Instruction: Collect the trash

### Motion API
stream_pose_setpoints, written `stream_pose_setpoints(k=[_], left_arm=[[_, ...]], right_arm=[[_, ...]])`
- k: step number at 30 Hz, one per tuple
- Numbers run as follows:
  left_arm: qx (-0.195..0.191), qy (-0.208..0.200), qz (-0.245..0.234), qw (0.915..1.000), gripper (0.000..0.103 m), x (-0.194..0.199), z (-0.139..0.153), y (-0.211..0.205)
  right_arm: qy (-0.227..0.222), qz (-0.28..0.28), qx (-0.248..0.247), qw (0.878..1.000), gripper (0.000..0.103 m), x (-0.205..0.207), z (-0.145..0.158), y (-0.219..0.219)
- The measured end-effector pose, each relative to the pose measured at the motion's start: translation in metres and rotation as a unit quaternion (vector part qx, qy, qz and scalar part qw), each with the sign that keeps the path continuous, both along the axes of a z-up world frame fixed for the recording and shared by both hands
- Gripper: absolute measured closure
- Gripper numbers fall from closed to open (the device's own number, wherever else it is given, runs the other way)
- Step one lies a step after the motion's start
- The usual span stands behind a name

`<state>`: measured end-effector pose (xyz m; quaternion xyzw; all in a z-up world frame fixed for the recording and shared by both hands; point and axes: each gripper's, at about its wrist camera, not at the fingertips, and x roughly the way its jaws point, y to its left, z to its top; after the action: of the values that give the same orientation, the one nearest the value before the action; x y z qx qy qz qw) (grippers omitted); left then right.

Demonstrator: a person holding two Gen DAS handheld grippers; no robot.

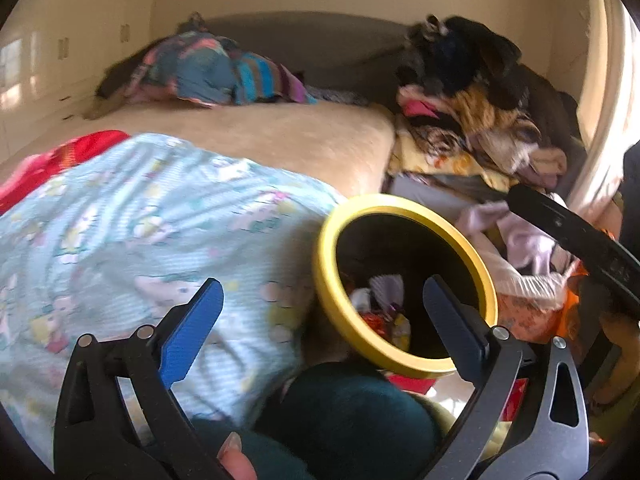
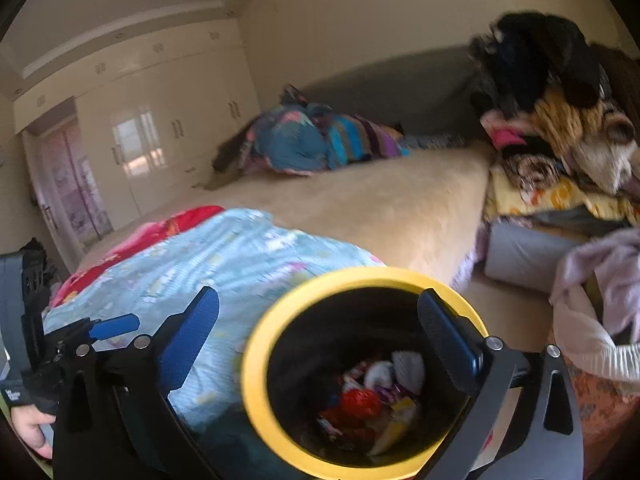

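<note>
Bedroom with cream walls and glossy cream wardrobe doors (image 2: 160,128). The bed (image 1: 280,140) carries a plush tan cover, matte and fuzzy, against a grey padded headboard (image 1: 320,44). A light-blue quilt (image 1: 140,220) with a pastel cartoon print lies over the near corner, a red printed blanket (image 1: 60,160) beneath its far edge. A crumpled multicolour striped bundle (image 1: 224,68) sits near the headboard. Heaped mixed clothing (image 1: 472,92), dark on top, stands beside the bed.

The bin (image 2: 320,452), round, black inside with a smooth yellow rim, stands at the bed's near corner and holds crumpled wrappers (image 2: 368,396), red, white and yellow. Any lettering on them is too blurred to read.

Left gripper (image 1: 324,324): blue-padded fingers spread, nothing between them. Right gripper (image 2: 320,340): fingers spread over the bin mouth, holding nothing.
</note>
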<state>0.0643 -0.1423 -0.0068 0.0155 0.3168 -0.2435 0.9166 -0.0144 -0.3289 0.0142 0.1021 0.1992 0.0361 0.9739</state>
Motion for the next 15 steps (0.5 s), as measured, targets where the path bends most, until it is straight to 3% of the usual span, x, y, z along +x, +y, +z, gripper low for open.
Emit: stream_pose_setpoints(k=[9, 15], left_arm=[[-0.03, -0.05, 0.094, 0.9938, 0.011, -0.032, 0.016, 0.066], [-0.023, -0.081, 0.136, 0.9871, 0.011, -0.052, 0.018, 0.087]], right_arm=[[-0.037, 0.024, -0.021, 0.999, 0.006, -0.011, 0.005, 0.047], [-0.058, 0.02, -0.032, 0.998, 0.006, -0.019, 0.002, 0.07]])
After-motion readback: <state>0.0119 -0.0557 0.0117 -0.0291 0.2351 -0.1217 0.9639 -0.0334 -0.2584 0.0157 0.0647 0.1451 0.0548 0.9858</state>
